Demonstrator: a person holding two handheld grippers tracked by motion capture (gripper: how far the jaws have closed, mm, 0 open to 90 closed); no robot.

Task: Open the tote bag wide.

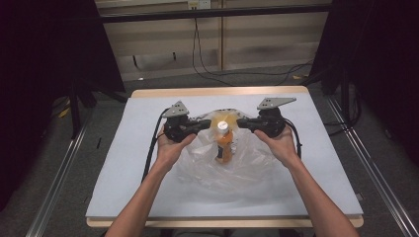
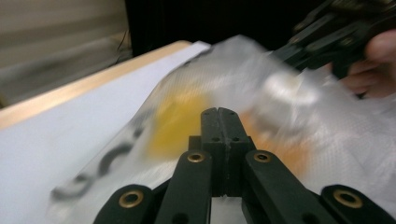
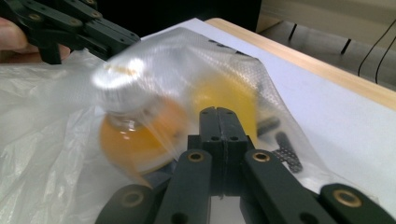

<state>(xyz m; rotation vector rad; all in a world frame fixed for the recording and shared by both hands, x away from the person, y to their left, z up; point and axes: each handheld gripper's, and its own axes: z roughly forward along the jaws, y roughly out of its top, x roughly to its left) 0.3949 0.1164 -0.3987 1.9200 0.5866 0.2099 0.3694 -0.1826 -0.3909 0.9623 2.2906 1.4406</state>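
both grippers, left (image 1: 206, 124) & right (image 1: 240, 123), jaws clenched on plastic bag (image 1: 217, 165); orange bottle (image 1: 225, 143) inside, upright, cap up.

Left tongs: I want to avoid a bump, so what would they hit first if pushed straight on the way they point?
Probably the bottle inside the clear plastic bag whose edge the left tongs already pinch. Its white cap sits just past the tips; the right tongs come after. Blur makes depth uncertain.

The high view looks forward and down from the near side over the whole tabletop (image 1: 316, 163). Each gripper view sits close behind its own closed jaws, facing inward; both share the plastic bag (image 2: 243, 84) and bottle (image 3: 135, 130).
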